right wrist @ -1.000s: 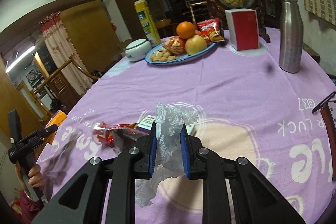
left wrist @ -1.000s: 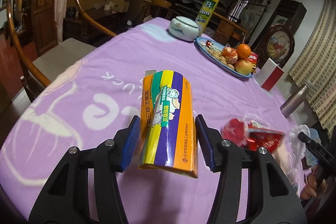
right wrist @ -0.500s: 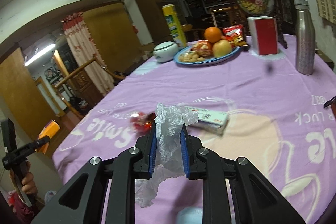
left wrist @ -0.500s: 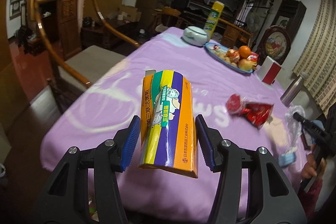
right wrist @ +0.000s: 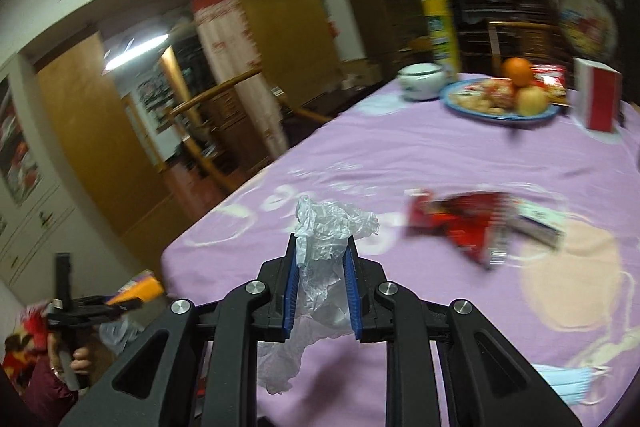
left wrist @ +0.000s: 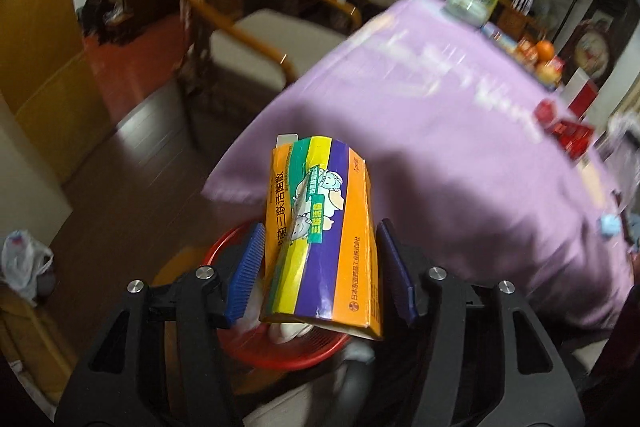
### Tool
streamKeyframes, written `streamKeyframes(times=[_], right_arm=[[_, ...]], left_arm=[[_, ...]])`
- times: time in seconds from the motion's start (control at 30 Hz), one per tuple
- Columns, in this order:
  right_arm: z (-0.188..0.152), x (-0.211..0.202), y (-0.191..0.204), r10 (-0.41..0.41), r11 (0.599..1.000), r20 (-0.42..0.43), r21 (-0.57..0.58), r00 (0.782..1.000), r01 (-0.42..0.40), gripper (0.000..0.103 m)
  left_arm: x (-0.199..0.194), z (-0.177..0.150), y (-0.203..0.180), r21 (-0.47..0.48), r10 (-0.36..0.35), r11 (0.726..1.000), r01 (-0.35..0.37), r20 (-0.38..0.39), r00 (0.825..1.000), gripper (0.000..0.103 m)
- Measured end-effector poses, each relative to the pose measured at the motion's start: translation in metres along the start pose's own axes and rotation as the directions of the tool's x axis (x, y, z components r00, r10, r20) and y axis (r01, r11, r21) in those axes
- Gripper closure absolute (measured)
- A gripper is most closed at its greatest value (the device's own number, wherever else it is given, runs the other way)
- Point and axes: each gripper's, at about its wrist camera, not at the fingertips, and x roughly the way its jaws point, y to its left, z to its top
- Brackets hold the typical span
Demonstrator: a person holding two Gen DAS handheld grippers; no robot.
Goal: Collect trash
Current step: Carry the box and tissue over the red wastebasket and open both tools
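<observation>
Off the near edge of the table (left wrist: 460, 131), above a red bin (left wrist: 280, 351) on the floor, the left gripper (left wrist: 318, 263) pointed steeply down with its jaws opening and a colourful box (left wrist: 320, 231) between them. The box, striped orange, green, yellow and purple, stood tilted, and a gap showed between it and each blue pad, so it was no longer squeezed. Something pale lay inside the bin under the box, too hidden to name. A white plastic bag (left wrist: 22, 263) sat on the floor far to the left, and a wooden chair (left wrist: 256, 39) stood by the table's far corner. In the right wrist view the right gripper (right wrist: 322, 267) was clamped on a crumpled clear plastic bag (right wrist: 324, 231), which bunched above the pads and hung down below them over the purple tablecloth (right wrist: 420, 155). More trash lay on the cloth to the right: a red wrapper (right wrist: 460, 223) touching a small white carton (right wrist: 536, 223), both blurred, and a blue face mask (right wrist: 568, 383) near the lower right edge. At the far end stood a blue plate (right wrist: 500, 115) with fruit and snacks, a white lidded bowl (right wrist: 422, 81) beside it, a yellow can (right wrist: 440, 27) behind, and a red and white box (right wrist: 598, 99) to the right. At lower left of that view, a hand (right wrist: 80, 359) held the other gripper's handle, with the orange box poking out beyond the table corner.
</observation>
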Motion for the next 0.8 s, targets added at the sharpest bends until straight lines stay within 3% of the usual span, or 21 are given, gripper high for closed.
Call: streamKeyframes(times=[0.03,0.1,0.2,0.37,0.53,0.6,0.63,0.67,0.73,0.8], right_arm=[[0.0,0.004,0.01,0.015,1.0,-0.009,-0.012,1.0,-0.015,0.081],[-0.001,0.016,0.042,0.068,0.996,-0.045,-0.055,0.997,-0.07,0.081],[-0.008,0.035,0.089,0.13,0.982,-0.111,-0.123,0.985,-0.143,0.081],[-0.032,0.071,0.162,0.23,0.942,-0.268,-0.182,0.936,-0.283,0.081],[-0.054,0.114,0.217,0.239,0.91,-0.384,-0.232,0.892,-0.343,0.081],[-0.061,0.131,0.237,0.219,0.903,-0.399,-0.262,0.89,-0.34,0.081],[-0.064,0.141,0.243,0.199,0.902,-0.4,-0.283,0.895,-0.327,0.076],[-0.067,0.151,0.251,0.175,0.899,-0.4,-0.306,0.899,-0.312,0.062],[-0.073,0.165,0.259,0.157,0.897,-0.412,-0.321,0.897,-0.305,0.045],[-0.077,0.169,0.262,0.162,0.896,-0.428,-0.314,0.889,-0.314,0.045]], left_arm=[[0.006,-0.005,0.009,-0.004,0.009,1.0,-0.009,-0.03,1.0,0.041],[0.011,-0.01,0.019,-0.013,0.013,1.0,-0.014,-0.055,0.998,0.025],[0.005,-0.015,0.035,-0.041,0.009,0.999,-0.009,-0.013,1.0,0.014],[-0.015,-0.012,0.052,-0.065,0.068,0.996,-0.061,0.107,0.992,0.009],[-0.029,-0.012,0.076,-0.122,0.157,0.983,-0.136,0.185,0.97,0.007],[-0.035,-0.013,0.087,-0.154,0.189,0.975,-0.159,0.204,0.96,0.007],[-0.036,-0.013,0.09,-0.163,0.193,0.973,-0.16,0.208,0.959,0.007],[-0.038,-0.014,0.094,-0.174,0.193,0.972,-0.157,0.211,0.958,0.007],[-0.04,-0.013,0.099,-0.183,0.188,0.972,-0.15,0.216,0.958,0.007],[-0.042,-0.012,0.102,-0.188,0.183,0.972,-0.142,0.222,0.958,0.007]])
